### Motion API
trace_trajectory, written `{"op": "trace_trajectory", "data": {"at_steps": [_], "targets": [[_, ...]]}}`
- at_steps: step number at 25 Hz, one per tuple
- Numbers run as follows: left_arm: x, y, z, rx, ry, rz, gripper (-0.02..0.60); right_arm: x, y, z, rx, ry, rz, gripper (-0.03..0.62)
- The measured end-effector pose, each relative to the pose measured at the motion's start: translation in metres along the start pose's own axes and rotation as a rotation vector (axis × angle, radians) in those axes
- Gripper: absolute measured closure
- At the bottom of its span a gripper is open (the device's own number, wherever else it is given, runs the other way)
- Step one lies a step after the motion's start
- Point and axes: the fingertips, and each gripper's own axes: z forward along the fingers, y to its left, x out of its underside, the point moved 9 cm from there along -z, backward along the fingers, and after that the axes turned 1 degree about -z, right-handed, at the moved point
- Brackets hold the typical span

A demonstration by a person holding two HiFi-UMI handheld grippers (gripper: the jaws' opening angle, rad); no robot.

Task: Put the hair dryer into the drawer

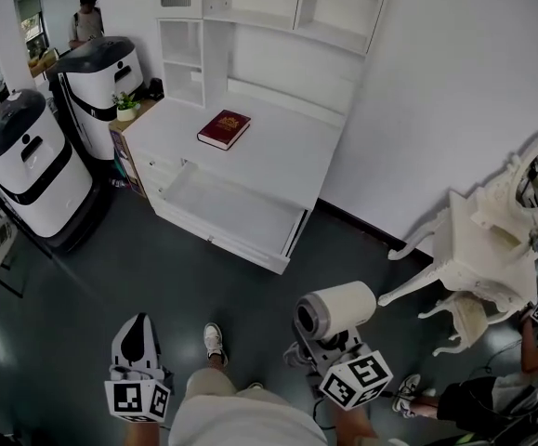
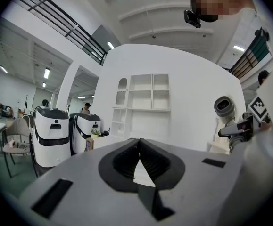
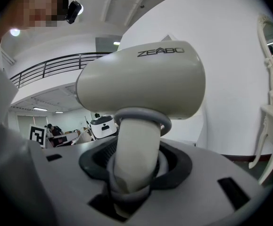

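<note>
Cream plastic hair dryer [image 3: 141, 79] gripped by handle between right fingers [image 3: 95, 158]; handle upright, barrel crosswise above them. Left fingers [image 2: 122, 161] closed together, nothing between. Open drawer [image 1: 242, 247] ahead of right fingers, slightly to left, well apart, under tabletop [image 1: 287, 151] with red book [image 1: 223, 128]. Only floor [image 1: 157, 268] between. Probably must lift over drawer front edge, then lay barrel along drawer length.
</note>
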Motion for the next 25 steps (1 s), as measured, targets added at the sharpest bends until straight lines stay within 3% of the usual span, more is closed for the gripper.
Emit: {"op": "trace_trajectory", "data": {"at_steps": [6,15,25], "targets": [[0.016,0.017,0.088,0.069,0.023,-0.03,0.566,-0.01,-0.023,0.063,0.032,0.038,0.003,0.393],[-0.004,0.073,0.255,0.165,0.016,-0.058,0.566,-0.067,-0.051,0.207,0.071,0.039,-0.021,0.393],[-0.006,0.111,0.348,0.265,0.058,-0.096,0.566,-0.093,-0.056,0.283,0.153,0.045,-0.013,0.393]]}}
